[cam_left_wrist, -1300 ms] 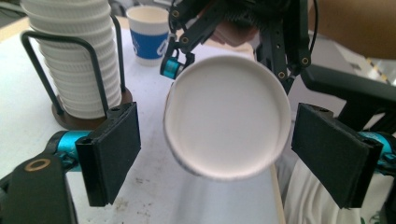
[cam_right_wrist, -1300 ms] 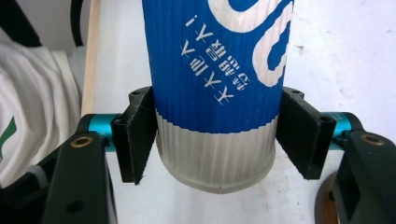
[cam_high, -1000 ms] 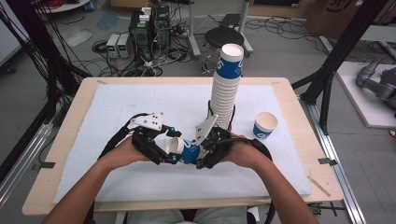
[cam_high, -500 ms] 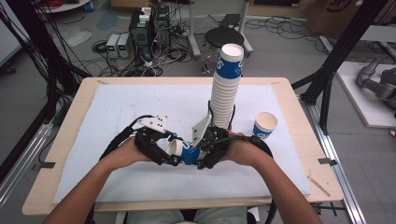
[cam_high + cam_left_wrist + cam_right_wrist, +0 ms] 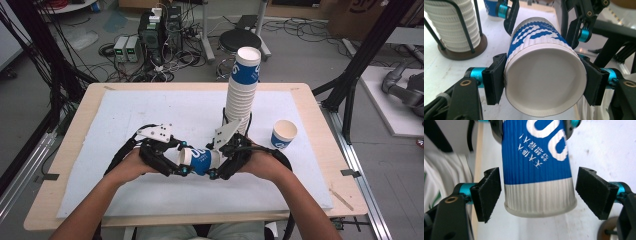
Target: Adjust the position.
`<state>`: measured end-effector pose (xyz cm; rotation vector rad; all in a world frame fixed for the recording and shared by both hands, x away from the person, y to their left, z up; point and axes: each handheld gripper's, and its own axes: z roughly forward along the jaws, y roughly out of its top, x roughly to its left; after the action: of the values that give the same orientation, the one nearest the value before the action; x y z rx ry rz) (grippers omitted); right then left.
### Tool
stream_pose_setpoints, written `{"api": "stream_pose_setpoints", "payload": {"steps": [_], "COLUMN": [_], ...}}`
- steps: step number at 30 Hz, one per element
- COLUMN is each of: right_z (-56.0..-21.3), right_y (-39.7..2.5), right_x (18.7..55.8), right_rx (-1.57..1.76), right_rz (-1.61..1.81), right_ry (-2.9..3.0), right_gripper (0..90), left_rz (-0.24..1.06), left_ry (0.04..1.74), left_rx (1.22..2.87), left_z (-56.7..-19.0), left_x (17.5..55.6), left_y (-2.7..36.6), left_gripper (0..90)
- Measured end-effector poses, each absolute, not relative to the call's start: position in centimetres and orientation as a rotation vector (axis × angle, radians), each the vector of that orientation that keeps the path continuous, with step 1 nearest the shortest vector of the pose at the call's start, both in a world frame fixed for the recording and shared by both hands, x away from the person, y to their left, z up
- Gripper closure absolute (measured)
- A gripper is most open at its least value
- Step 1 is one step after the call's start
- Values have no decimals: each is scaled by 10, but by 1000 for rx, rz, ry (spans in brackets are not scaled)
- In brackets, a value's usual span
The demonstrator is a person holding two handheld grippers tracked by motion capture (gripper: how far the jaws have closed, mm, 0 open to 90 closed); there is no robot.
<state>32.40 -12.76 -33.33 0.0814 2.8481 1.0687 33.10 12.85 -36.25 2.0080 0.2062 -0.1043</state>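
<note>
The left gripper (image 5: pixel 176 162), at about seven o'clock on the white mat (image 5: pixel 125 120) in the high view, is clamped on the rim end of a blue-and-white paper cup (image 5: pixel 198 160); in the left gripper view both black pads (image 5: pixel 495 78) press flat against the cup's (image 5: pixel 544 75) white band just behind its open mouth, which faces the camera. The cup lies on its side, held clear of the mat, its long axis running nine to three o'clock between the two hands.

The right gripper (image 5: pixel 220 162) meets the same cup from the three o'clock side. In the right gripper view its jaws stand spread either side of the cup's (image 5: pixel 536 170) other end, the left pad (image 5: pixel 489 192) just beside the wall and the right one with plain daylight between, so this gripper is open and holds nothing.

Behind them at twelve o'clock the tall stack of cups (image 5: pixel 242 90) stands in its wire holder, and a single upright cup (image 5: pixel 284 134) sits at two o'clock, well apart.

My judgement: the coming move turns on that shared axis. The right jaws must shut squarely across the base end while the left holds, so the cup can pass hands or nested cups be pulled apart.
</note>
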Motion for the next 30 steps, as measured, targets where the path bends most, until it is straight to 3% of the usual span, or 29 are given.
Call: {"api": "stream_pose_setpoints", "payload": {"steps": [11,30], "right_z": [-345,-384], "right_y": [-162,-182], "right_x": [322,310], "right_rx": [276,429], "right_rz": [1577,1781], "right_ry": [2625,2497], "right_gripper": [206,202], "left_rz": [-74,-68], "left_ry": [220,188], "left_rx": [1885,1701], "left_z": [-375,-391], "left_x": [331,326], "left_y": [144,155], "left_gripper": [301,299]}}
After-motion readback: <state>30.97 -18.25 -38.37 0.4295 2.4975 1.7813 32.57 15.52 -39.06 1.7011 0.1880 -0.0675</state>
